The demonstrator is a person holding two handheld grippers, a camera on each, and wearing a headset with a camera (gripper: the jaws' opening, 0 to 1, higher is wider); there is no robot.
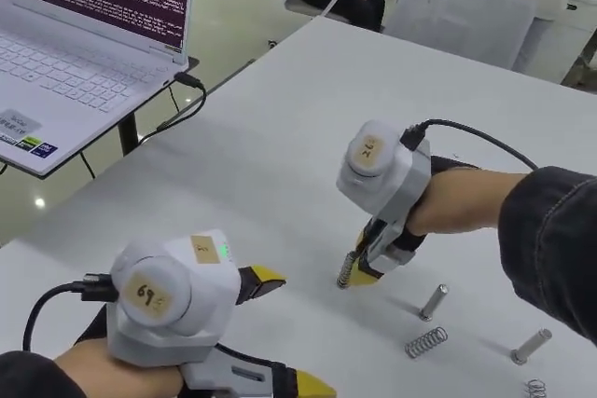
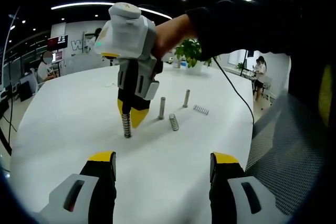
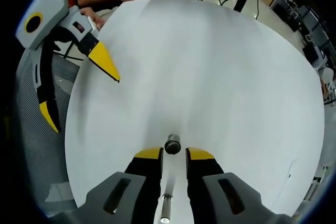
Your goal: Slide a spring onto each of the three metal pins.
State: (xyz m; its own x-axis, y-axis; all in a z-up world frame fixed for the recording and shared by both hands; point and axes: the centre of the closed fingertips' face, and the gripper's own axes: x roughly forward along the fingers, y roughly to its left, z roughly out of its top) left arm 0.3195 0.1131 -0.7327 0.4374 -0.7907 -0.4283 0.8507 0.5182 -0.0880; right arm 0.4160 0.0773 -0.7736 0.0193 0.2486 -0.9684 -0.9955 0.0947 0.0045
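Head view: white surface (image 1: 280,137). The left gripper (image 1: 289,331) is at lower left, jaws spread wide, holding nothing. The right gripper (image 1: 359,272) is at centre, pointed down, jaws narrow and closed on the held spring (image 1: 347,269), which stands upright with its foot on the surface; whether a pin sits inside it cannot be told. The near pin (image 1: 433,302) and far pin (image 1: 531,346) stand bare and upright to the right, with a loose spring (image 1: 426,341) lying between them. An edge spring (image 1: 535,387) lies at the bottom border. An open laptop (image 1: 75,53) sits on a separate stand at upper left. Left gripper view: own yellow-tipped jaws are wide apart over bare surface. The right gripper (image 2: 131,114) is ahead with the held spring (image 2: 126,127) vertical at its tips; both pins stand just beyond, with two springs lying beside them. Right gripper view: own jaws are narrow, with the round end of the held spring (image 3: 172,144) at the tips. The left gripper (image 3: 77,88) is at upper left, jaws wide.
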